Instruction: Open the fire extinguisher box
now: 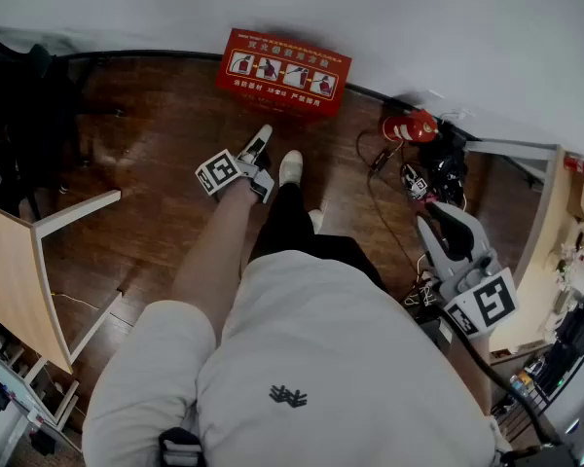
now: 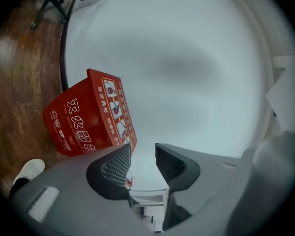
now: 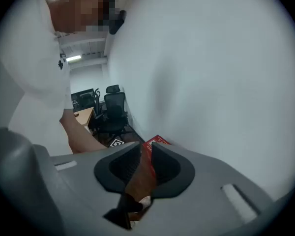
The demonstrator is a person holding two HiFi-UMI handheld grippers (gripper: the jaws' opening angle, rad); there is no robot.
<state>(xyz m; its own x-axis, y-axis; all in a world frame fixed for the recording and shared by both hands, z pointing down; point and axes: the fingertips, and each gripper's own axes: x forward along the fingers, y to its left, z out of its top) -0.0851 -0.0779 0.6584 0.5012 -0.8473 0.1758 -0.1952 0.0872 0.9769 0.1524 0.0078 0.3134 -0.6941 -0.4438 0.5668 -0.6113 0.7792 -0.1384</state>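
Red box [image 1: 283, 72] with white pictograms; dark brown wood floor [image 1: 146, 163]; white wall [image 1: 389, 8]

We've got a dark wood floor [image 1: 146, 222] filling most of the head view, running up to a white wall [image 1: 419, 17] along the top. Sitting right on it at top centre is the red box [image 1: 284, 72], backed up against that wall, with a strip of little pictures on the face we can see. Over in the upper right a small red thing [image 1: 412, 125] lies among loose black cables [image 1: 375, 178]. A white shoe [image 1: 291, 167] is planted mid-frame, just below the box. A light wooden desk [image 1: 24, 280] stands at the left edge.
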